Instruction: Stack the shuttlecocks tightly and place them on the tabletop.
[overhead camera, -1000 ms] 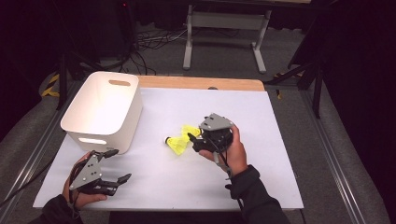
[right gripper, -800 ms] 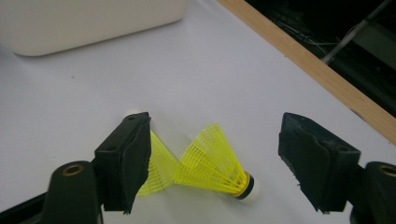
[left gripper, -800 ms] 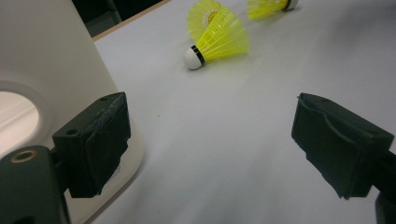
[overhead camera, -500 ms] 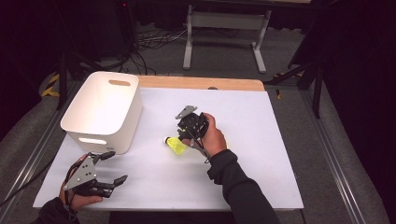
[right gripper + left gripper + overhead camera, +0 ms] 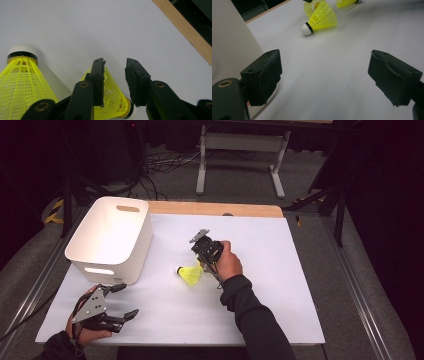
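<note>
Between the right tool (image 5: 115, 75), a shuttlecock (image 5: 113, 100)

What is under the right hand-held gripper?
A yellow shuttlecock lies under the right hand-held gripper, skirt between its jaws, on the white table. Its cork end is mostly covered. A second shuttlecock lies beside.

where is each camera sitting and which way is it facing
High view: above the person's side, facing forward and down at the table; shows both forearms, left gripper, right gripper, white bin.
Left gripper view: rides the left gripper, looking low across the table between wide-open jaws.
Right gripper view: rides the right gripper, looking down; jaws have just been closing around a skirt.
Shared: the yellow shuttlecock.
</note>
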### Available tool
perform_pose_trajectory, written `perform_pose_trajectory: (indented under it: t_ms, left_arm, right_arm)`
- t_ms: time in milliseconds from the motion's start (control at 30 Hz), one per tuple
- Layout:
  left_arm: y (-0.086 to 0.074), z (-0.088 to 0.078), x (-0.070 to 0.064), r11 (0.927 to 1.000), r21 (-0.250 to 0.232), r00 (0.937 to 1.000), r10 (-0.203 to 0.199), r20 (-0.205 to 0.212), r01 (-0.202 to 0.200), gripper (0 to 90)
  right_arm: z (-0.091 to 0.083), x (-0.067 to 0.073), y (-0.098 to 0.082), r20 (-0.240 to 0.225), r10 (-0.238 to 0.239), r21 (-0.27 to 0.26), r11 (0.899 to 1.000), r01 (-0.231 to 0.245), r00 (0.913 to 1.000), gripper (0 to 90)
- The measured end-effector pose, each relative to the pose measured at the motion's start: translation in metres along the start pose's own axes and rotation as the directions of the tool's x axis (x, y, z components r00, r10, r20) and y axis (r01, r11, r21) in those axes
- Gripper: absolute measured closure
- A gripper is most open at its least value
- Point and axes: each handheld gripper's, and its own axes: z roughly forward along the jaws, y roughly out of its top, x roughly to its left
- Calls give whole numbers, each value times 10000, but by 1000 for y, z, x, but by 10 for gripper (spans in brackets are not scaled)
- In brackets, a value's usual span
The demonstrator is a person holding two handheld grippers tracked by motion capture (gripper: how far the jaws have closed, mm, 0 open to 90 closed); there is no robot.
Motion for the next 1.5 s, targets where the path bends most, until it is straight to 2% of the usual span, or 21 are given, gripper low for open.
perform_pose_trajectory:
  t_ms: [67,167,267,733,933,1067,1133,1167,1267,1333,1400,1467,1500]
  left_arm:
    - [0,0,0,10000,-9,10000,-22,10,22,127]
    - [0,0,1,10000,46,10000,20,33,-20,127]
    - [0,0,1,10000,56,10000,21,30,-21,127]
    - [-1,2,1,9999,169,10000,-2,20,1,129]
    - [-1,2,1,9999,156,10000,-1,-6,1,129]
    - [-1,2,1,9998,178,10000,-3,-2,3,129]
    - [-1,2,1,9999,166,10000,-11,-1,11,129]
    - [-1,2,1,9998,174,10000,19,8,-19,130]
    - [0,3,0,9999,148,10000,-30,-29,31,133]
    - [0,4,-1,9998,177,10000,-6,-13,6,133]
    - [1,5,-2,9997,229,10000,78,30,-79,135]
    - [0,6,-2,9995,291,9999,96,68,-98,135]
    - [0,7,-2,9996,287,10000,62,71,-64,136]
  right_arm:
    - [0,-1,1,208,-113,57,9999,112,9997,749]
    - [-1,-3,2,287,-242,34,9997,241,9993,855]
    - [-3,-5,2,452,-385,70,9992,382,9982,891]
    - [-21,-20,-3,480,-18,-536,9986,44,9988,900]
    - [-39,-24,-4,401,229,-1261,9919,-177,9989,900]
    - [-57,-26,-9,-46,719,-2062,9759,-713,9974,900]
    - [-67,-26,-12,-271,897,-2472,9644,-937,9956,900]
    - [-74,-24,-15,-498,1014,-2758,9547,-1113,9936,900]
    - [-82,-21,-19,-756,1111,-3092,9422,-1292,9909,900]
    - [-87,-19,-22,-1074,1178,-3303,9323,-1472,9872,900]
    - [-92,-14,-28,-1341,1280,-3600,9176,-1687,9827,900]
    - [-94,-10,-33,-1663,1444,-3788,9039,-1984,9754,900]
    - [-95,-9,-37,-1898,1583,-3892,8939,-2223,9690,900]
